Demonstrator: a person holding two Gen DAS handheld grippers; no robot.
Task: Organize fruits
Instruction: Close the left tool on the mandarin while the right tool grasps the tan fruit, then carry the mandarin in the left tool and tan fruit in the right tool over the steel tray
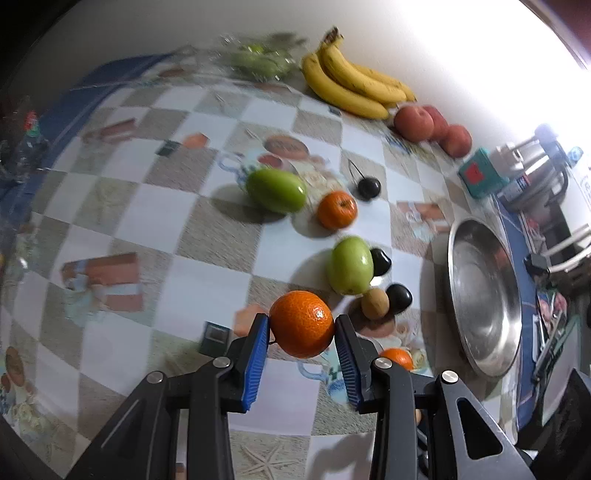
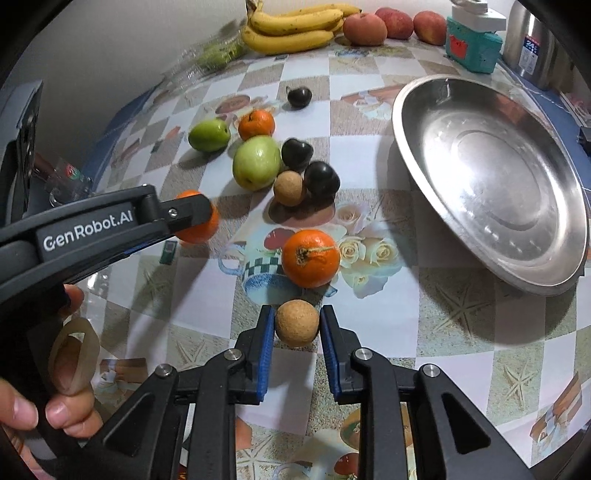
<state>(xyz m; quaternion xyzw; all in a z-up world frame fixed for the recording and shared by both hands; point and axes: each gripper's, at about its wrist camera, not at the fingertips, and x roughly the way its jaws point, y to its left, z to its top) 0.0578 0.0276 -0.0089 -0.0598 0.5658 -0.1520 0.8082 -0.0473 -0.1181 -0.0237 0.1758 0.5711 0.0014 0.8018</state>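
My left gripper (image 1: 301,328) is shut on an orange mandarin (image 1: 302,324) and holds it above the table; it also shows from the side in the right wrist view (image 2: 197,221). My right gripper (image 2: 297,323) is shut on a small brown round fruit (image 2: 296,323). A second mandarin (image 2: 311,257) lies just ahead of it. Two green fruits (image 2: 256,167) (image 2: 208,134), another mandarin (image 2: 256,124), dark plums (image 2: 321,179) and another brown fruit (image 2: 289,188) lie in the middle. The steel plate (image 2: 491,177) lies empty at the right.
Bananas (image 2: 291,27) and red apples (image 2: 364,24) lie along the back wall, with a clear box of green fruit (image 2: 216,53) to their left. A teal box (image 2: 472,46) and a steel canister (image 2: 532,44) stand behind the plate.
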